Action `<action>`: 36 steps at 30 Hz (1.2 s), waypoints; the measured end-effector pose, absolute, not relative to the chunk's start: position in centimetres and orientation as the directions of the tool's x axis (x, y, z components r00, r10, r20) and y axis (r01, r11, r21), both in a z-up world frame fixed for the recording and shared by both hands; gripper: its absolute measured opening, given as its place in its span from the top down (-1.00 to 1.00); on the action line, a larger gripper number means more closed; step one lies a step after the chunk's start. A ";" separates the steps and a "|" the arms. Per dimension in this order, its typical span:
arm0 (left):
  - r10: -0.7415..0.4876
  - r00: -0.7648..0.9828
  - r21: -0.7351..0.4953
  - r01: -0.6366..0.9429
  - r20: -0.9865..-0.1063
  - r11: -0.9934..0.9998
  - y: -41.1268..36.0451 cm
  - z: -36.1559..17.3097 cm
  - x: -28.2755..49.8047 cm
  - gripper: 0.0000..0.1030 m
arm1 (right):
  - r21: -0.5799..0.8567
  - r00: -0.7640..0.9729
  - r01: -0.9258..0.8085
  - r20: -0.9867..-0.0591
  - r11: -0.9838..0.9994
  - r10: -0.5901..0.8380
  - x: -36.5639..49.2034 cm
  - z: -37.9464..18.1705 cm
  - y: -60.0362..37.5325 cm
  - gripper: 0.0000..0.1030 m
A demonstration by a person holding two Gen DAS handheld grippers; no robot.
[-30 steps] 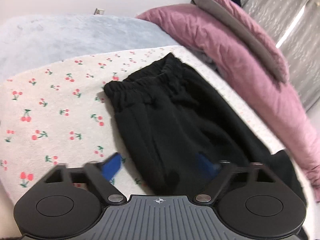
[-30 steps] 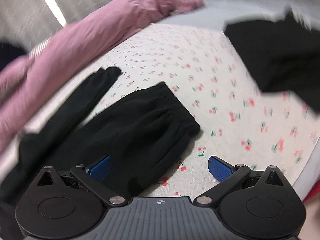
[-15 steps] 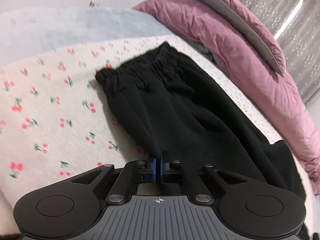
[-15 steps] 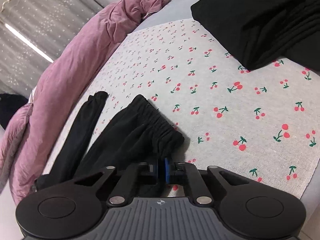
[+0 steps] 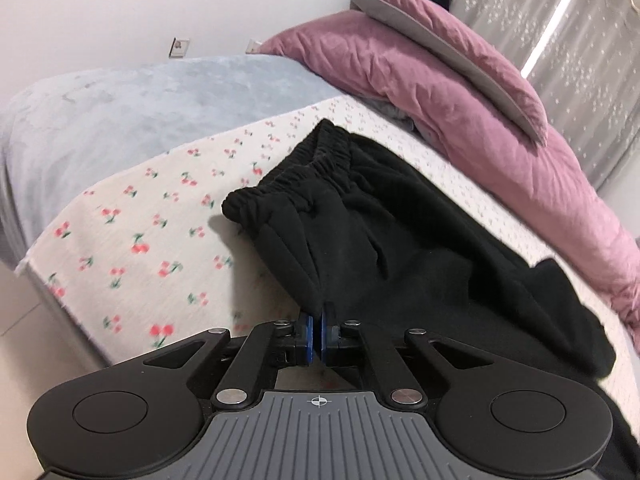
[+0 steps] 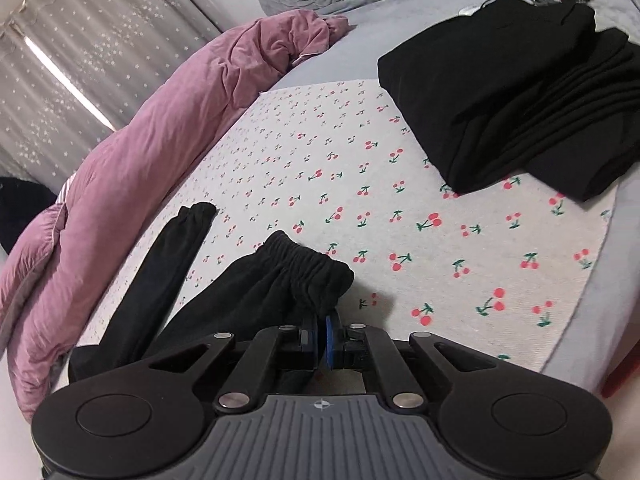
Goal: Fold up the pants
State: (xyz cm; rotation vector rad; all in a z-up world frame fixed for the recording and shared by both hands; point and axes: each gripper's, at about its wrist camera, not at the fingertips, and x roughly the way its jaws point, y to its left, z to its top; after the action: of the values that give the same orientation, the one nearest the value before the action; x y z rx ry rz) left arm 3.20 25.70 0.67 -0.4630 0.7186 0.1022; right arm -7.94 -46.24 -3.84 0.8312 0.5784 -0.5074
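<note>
Black pants [image 5: 384, 240] lie on a cherry-print sheet [image 5: 132, 236], elastic waistband at the far end in the left wrist view. My left gripper [image 5: 318, 334] is shut on the pants' near side edge. In the right wrist view the pants [image 6: 248, 292] show one gathered cuff close by and the other leg [image 6: 160, 276] stretched out to the left. My right gripper [image 6: 322, 340] is shut on the fabric just below the near cuff [image 6: 316, 276].
A pink duvet [image 5: 460, 92] lies along the far side of the bed, also in the right wrist view [image 6: 132, 148]. A stack of folded black clothes [image 6: 516, 92] sits at the right. A grey blanket [image 5: 120, 108] covers the far end. The bed's edge is close to both grippers.
Both grippers were open a second ago and have shut on the pants' edge. Both have since lifted and pulled back a little with the fabric.
</note>
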 end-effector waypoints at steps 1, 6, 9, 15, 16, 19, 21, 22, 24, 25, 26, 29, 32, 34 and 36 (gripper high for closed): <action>-0.065 0.739 -0.355 -0.243 -0.670 0.903 25.6 0.4 3.0 0.95 | 0.519 0.726 0.626 -0.660 0.582 -0.192 -8.0 -3.9 -46.2 0.94; -0.072 0.653 -0.299 -0.244 -0.754 0.922 25.9 -1.9 3.6 0.89 | 0.455 0.662 0.663 -0.727 0.595 -0.182 -7.3 -5.3 -46.4 0.97; -0.069 0.644 -0.282 -0.235 -0.762 0.930 25.7 -1.7 3.8 0.81 | 0.436 0.650 0.663 -0.738 0.609 -0.181 -7.2 -5.4 -46.3 0.96; 0.009 0.679 -0.194 -0.222 -0.734 0.956 24.0 0.4 3.1 -0.05 | 0.315 0.639 0.649 -0.720 0.692 -0.271 -7.3 -3.4 -45.4 -0.13; 0.024 0.703 -0.172 -0.207 -0.710 0.963 23.4 1.1 2.8 -0.36 | 0.288 0.634 0.652 -0.714 0.701 -0.296 -7.2 -3.1 -45.4 -0.32; 0.040 0.753 -0.112 -0.150 -0.657 0.982 21.3 2.8 2.3 -0.47 | 0.227 0.638 0.641 -0.689 0.733 -0.344 -6.3 -2.0 -45.6 -0.45; 0.015 0.770 -0.097 -0.099 -0.638 0.990 19.8 3.5 2.7 -0.60 | 0.218 0.644 0.625 -0.686 0.750 -0.338 -5.0 -1.4 -46.1 -0.53; -0.018 0.777 -0.098 -0.057 -0.629 0.994 18.8 3.7 3.0 -0.62 | 0.222 0.654 0.613 -0.682 0.759 -0.328 -4.4 -1.2 -46.3 -0.55; -0.072 0.776 -0.108 0.005 -0.626 0.994 16.9 3.7 3.7 -0.63 | 0.230 0.664 0.595 -0.681 0.770 -0.310 -2.6 -1.1 -47.1 -0.55; -0.110 0.771 -0.119 0.044 -0.628 0.992 15.8 3.6 4.2 -0.65 | 0.232 0.661 0.593 -0.687 0.771 -0.302 -1.6 -1.2 -47.4 -0.54; -0.147 0.764 -0.132 0.081 -0.629 0.988 14.8 3.5 4.5 -0.68 | 0.228 0.652 0.594 -0.698 0.771 -0.296 -0.5 -1.4 -47.7 -0.50; -0.264 0.726 -0.174 0.198 -0.635 0.965 11.4 2.7 5.5 -0.70 | 0.211 0.625 0.587 -0.732 0.782 -0.271 2.2 -2.4 -48.0 -0.43; -0.340 0.696 -0.178 0.297 -0.632 0.938 8.0 1.5 6.2 -0.72 | 0.240 0.623 0.562 -0.753 0.792 -0.214 3.9 -3.8 -48.2 -0.22; -0.378 0.694 -0.167 0.354 -0.612 0.920 5.9 0.4 6.4 -0.72 | 0.270 0.641 0.539 -0.746 0.798 -0.181 4.6 -4.7 -48.1 -0.19; -0.422 0.688 -0.166 0.408 -0.590 0.898 4.2 -0.8 6.5 -0.72 | 0.252 0.672 0.497 -0.718 0.830 -0.184 4.8 -5.1 -47.5 0.16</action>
State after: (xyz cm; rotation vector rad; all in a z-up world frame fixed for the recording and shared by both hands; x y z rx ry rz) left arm 6.45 4.18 -0.81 -0.0223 0.6656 -0.4647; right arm 4.85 -47.54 -5.12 0.4557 0.7417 -0.3981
